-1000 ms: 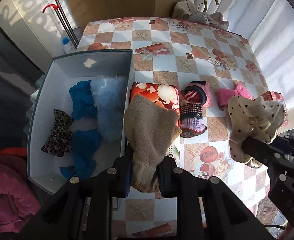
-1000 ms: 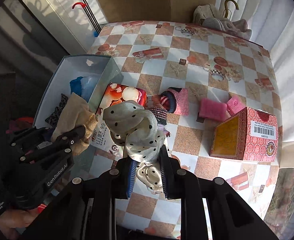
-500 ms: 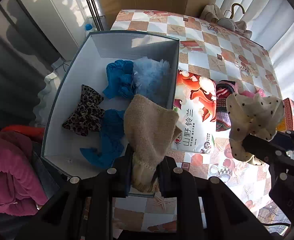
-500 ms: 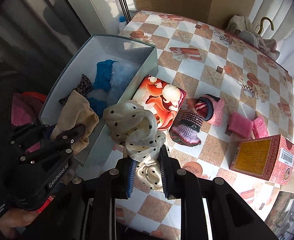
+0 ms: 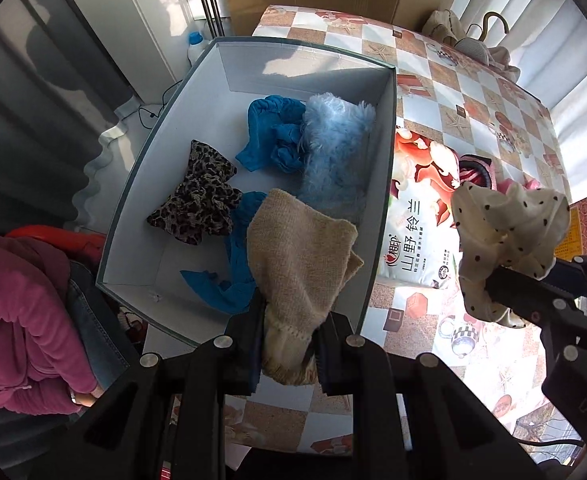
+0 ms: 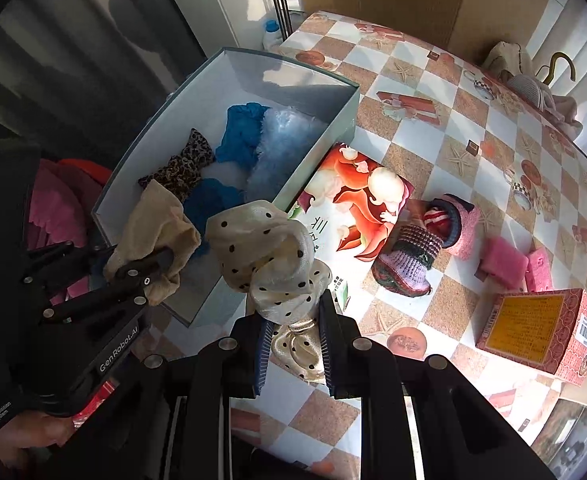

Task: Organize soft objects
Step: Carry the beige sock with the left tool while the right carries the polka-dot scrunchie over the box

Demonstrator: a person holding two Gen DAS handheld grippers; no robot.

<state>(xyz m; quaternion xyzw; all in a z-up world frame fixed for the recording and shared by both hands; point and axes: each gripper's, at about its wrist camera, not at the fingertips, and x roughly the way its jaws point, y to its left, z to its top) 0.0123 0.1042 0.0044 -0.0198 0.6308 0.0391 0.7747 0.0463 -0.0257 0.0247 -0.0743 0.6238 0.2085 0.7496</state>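
Beige sock (image 5: 301, 248) — clamped, above box (image 5: 133, 184)

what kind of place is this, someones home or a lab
Most likely a home, perhaps a sunlit balcony or side room: a table with a checkered, printed oilcloth, light curtains by it, and mop handles standing in the corner.

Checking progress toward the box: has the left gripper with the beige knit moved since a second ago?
Yes. The left gripper, shut on the beige knit, has shifted from over the checkered table to over the grey box.
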